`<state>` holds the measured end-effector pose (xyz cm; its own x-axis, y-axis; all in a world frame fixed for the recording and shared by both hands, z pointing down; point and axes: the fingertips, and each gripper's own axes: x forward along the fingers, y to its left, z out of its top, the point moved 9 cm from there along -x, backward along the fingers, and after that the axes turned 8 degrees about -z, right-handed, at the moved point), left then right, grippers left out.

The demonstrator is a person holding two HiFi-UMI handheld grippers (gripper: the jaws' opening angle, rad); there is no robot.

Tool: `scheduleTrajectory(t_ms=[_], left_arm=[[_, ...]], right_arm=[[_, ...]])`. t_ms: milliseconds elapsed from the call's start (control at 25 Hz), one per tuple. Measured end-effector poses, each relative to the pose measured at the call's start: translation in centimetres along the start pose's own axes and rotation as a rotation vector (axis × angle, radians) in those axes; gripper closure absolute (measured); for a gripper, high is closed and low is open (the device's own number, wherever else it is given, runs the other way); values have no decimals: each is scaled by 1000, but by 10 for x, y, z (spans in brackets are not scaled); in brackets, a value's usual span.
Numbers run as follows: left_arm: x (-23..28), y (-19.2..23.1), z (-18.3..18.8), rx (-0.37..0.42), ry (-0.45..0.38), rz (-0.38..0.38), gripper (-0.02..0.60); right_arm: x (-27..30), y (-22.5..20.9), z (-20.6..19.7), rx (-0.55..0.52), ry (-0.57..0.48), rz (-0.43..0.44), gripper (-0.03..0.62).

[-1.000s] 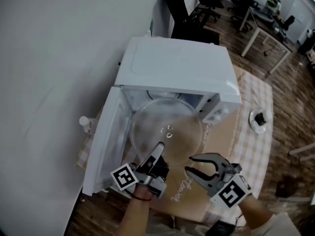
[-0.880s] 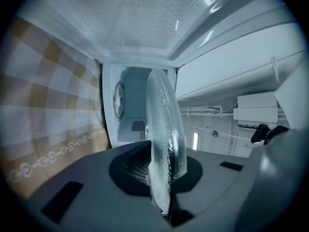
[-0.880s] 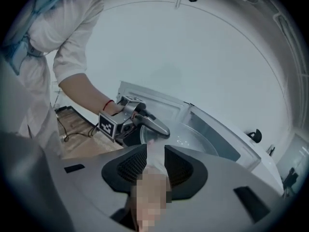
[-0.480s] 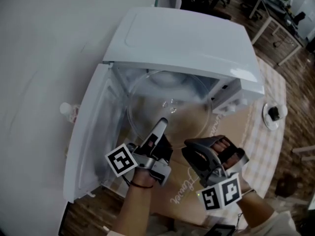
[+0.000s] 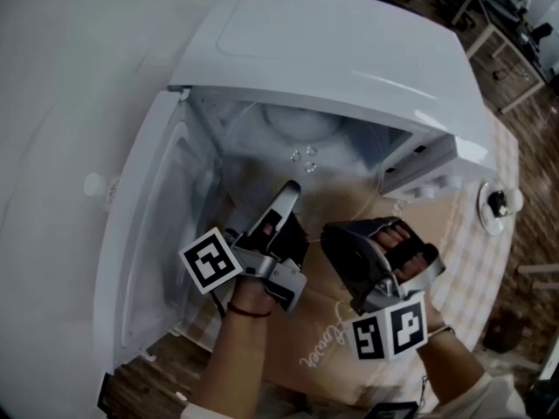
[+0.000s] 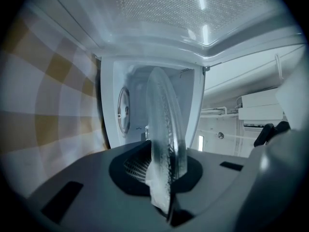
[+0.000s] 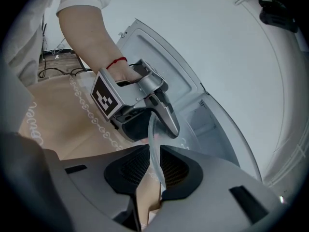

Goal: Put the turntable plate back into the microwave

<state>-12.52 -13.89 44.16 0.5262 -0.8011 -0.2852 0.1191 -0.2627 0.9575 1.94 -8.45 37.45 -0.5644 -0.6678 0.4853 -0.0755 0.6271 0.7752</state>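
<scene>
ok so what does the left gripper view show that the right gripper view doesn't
Only the left gripper view: a look straight into the microwave cavity, with checked cloth at the picture's left.
Only the right gripper view: the left gripper seen from outside, the red band on the wrist behind it, and brown paper underneath.
Both: the glass turntable plate seen edge-on, clamped between that view's own jaws.

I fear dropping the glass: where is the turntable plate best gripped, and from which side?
Its thin near rim, from the open front: the turntable plate is a flat disc, and the left gripper and right gripper clamp that edge.
</scene>
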Motion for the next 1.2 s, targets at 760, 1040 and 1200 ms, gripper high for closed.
scheduleTrajectory(t_ms=[760, 1040, 1200], left_arm=[[39, 37, 36, -16, 29, 46, 557], [59, 34, 47, 3, 52, 95, 556], [70, 37, 53, -13, 53, 116, 555]], right_arm=[[50, -14, -23, -2, 42, -75, 526], [61, -28, -29, 49, 77, -110, 530], [70, -34, -32, 67, 103, -126, 531]])
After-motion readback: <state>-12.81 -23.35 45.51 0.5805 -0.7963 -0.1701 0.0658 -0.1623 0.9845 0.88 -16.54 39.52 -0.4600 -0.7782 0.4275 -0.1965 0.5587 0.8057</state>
